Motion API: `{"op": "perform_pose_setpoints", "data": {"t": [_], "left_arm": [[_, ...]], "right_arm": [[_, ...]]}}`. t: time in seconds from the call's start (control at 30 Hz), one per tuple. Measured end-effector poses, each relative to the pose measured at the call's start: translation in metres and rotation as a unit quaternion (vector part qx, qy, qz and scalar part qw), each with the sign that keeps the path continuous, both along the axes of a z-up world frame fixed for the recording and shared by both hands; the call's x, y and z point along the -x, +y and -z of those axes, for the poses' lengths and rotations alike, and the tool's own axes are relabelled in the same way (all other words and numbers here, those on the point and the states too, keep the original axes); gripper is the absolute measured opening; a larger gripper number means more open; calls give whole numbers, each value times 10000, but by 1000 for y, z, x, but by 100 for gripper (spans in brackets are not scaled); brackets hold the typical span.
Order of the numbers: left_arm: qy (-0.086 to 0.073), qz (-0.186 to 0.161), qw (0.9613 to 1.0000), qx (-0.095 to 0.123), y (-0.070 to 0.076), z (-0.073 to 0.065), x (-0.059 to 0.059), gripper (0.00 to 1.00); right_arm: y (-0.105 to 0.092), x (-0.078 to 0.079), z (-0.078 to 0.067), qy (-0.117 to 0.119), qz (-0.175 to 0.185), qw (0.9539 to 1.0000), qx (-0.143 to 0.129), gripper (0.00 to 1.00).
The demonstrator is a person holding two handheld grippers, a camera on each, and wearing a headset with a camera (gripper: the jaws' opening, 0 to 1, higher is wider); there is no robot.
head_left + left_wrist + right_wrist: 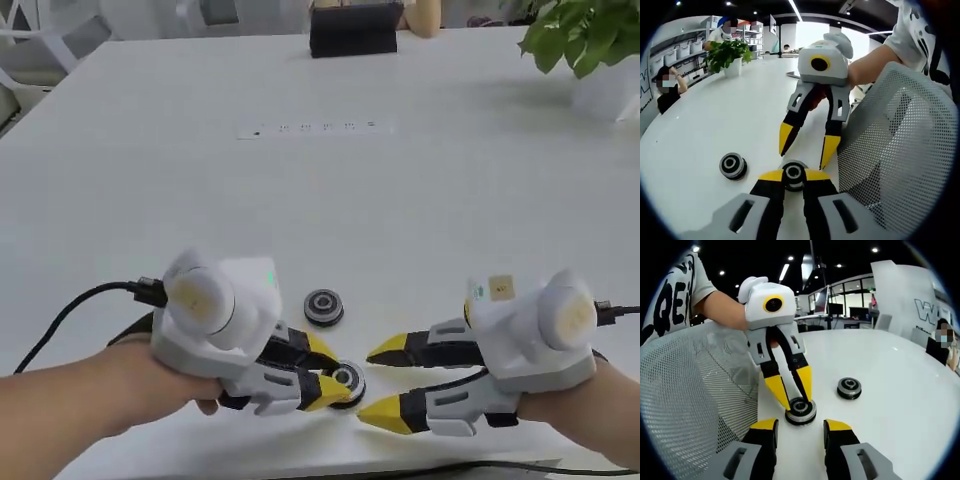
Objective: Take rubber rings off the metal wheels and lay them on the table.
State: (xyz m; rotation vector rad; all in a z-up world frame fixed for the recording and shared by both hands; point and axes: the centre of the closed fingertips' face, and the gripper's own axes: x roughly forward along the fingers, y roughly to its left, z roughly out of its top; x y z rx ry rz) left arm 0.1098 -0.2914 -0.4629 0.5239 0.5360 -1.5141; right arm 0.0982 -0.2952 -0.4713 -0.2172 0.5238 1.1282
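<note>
table: white table [320,200]; both wheels lie close to its near edge, about mid-width
left gripper [328,374]: jaws almost closed, pinching the near wheel [801,410] across its rim; the wheel lies flat on the table
right gripper [384,384]: jaws wide apart, holding nothing, tips just beside the clamped wheel and facing it from the opposite side
near wheel look: small round metal disc, bright hub with a centre bore, black rubber ring [800,421] round the outside
handling (my read): wheel stiff and dense, bare metal probably slippery; ring soft and stretchy. Grab the ring at its outer edge and peel it over the lip. The left jaws may be pinning it.
far wheel [323,307]: same build, ring on, flat, untouched; near the first but apart, slightly farther in
far edge: dark box [355,30]; plant [580,35] at the far right corner
</note>
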Motion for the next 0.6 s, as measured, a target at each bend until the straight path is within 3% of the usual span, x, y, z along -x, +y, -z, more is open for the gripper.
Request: {"op": "perform_pose_setpoints", "data": {"t": [0.1, 0.17, 0.27, 0.6], "left_arm": [[-46, 4, 10000, 25, -1, 0, 0, 8], [-249, 121, 9996, 20, -1, 1, 1, 8], [-187, 55, 9998, 40, -1, 0, 1, 8], [-198, -45, 9998, 74, -1, -1, 1, 8]], "right_arm": [[0, 0, 1, 0, 15, 10000, -1, 34], [1, -1, 0, -3, 28, 10000, -22, 33], [3, -1, 0, 1, 40, 10000, -65, 33], [11, -7, 0, 41, 173, 9996, -219, 30]]}}
